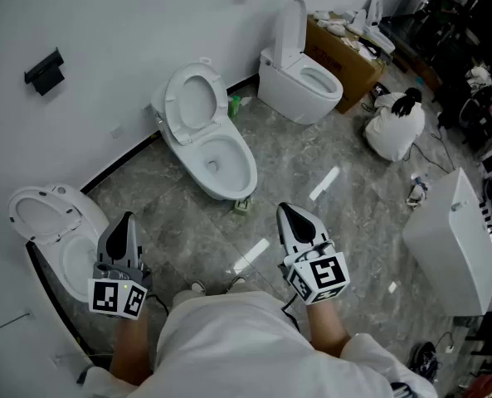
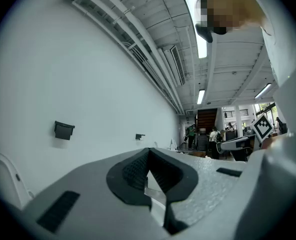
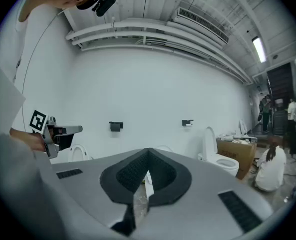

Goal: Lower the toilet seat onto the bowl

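Grey marbled floor point(image 1: 312, 164) runs along a white wall point(image 1: 121, 23), with three toilets standing in a row against it. The middle one sits straight ahead, its toilet seat point(image 1: 189, 99) raised against the wall above the open bowl point(image 1: 247, 162). A left toilet point(image 1: 42, 218) also stands open near the left tongs point(image 1: 126, 222), so which one is meant is a guess; the middle one looks likeliest.

Both tools hover near the person's body, well apart from every toilet. The left tongs are together at the tips with nothing between them. The right tongs point(image 1: 291, 215) are likewise shut and empty.

The task seems not yet begun: this is the approach. The next move calls for stepping or reaching far forward, getting a tip onto the seat's top edge, and tipping it down slowly so it does not slam.

Only the head view shows the bowls from above and the seat's position. The right gripper view adds the far toilet point(image 3: 211, 144) with its upright lid, a cardboard box point(image 3: 237, 151) and the wall holders, while its own jaws mask the middle toilet. The left gripper view gives mostly ceiling, wall and a sliver of the left toilet.
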